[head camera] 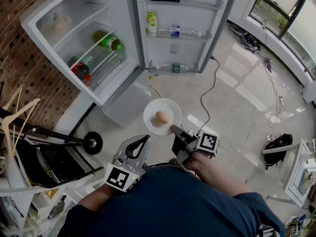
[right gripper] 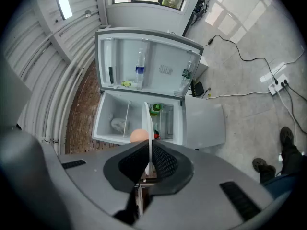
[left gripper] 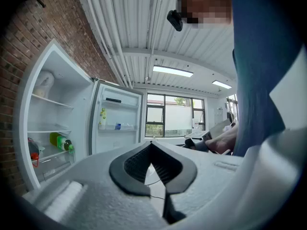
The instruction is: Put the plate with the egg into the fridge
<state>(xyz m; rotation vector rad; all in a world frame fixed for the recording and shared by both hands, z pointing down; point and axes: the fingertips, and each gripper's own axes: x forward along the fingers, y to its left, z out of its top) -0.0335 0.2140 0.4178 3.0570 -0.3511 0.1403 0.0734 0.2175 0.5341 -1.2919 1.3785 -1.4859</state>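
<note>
The right gripper (head camera: 174, 129) is clamped on the near rim of the plate (head camera: 170, 108), with the jaws nearly together on its thin edge. It holds the plate level above the floor (head camera: 237, 98), in front of the open fridge (head camera: 74, 14). The egg (head camera: 161, 117) sits at the plate's centre, just beyond the jaws. The left gripper (head camera: 143, 141) is closed and empty, beside the plate's near-left edge.
</note>
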